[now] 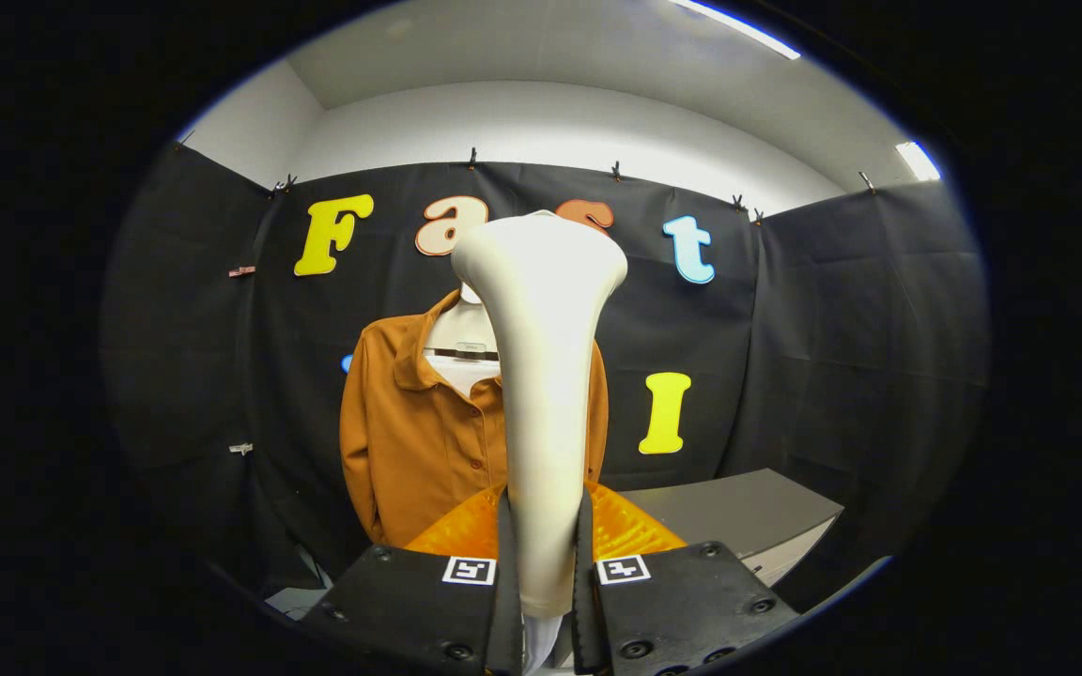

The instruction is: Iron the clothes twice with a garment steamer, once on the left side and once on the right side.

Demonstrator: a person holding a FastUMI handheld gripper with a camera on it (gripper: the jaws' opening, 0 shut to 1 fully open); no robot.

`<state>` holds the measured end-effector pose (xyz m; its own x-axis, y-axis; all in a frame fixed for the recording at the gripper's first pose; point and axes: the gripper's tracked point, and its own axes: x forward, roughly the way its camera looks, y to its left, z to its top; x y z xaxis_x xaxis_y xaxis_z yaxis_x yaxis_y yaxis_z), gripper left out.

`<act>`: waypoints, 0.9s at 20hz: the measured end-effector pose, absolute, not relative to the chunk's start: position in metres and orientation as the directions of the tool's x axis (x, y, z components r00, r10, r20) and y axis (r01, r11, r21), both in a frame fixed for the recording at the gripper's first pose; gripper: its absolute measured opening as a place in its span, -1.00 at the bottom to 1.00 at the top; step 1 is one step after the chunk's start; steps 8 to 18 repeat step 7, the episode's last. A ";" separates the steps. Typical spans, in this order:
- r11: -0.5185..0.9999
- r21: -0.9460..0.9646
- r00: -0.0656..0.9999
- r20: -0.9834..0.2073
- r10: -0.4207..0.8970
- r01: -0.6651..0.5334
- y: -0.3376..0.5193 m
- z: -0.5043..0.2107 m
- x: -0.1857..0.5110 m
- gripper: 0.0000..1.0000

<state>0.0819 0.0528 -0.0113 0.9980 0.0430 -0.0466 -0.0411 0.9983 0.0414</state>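
Note:
A cream-white garment steamer [544, 376] stands upright between my fingers, its handle pinched on both sides and its wide head rising above them. My gripper [543, 563] is shut on the steamer's handle. Beyond it hangs a rust-orange button shirt [409, 432] over a white inner layer, against the black cloth wall. The steamer covers the shirt's middle and most of its right side; the shirt's left front, collar and sleeve show to the left of the steamer. The steamer head is held apart from the shirt, nearer to me.
A grey table top [748, 512] lies to the right, beyond the fingers, with its corner toward me. Black cloth walls close the booth on the left, back and right.

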 end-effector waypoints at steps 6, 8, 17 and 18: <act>0.998 0.040 0.998 -0.050 0.047 -0.045 0.053 -0.012 0.083 -0.51; 0.998 0.041 0.998 -0.050 0.047 -0.045 0.053 -0.012 0.083 -0.51; 0.998 0.041 0.998 -0.050 0.047 -0.045 0.053 -0.012 0.083 -0.51; 0.998 0.041 0.998 -0.050 0.047 -0.045 0.053 -0.012 0.083 -0.51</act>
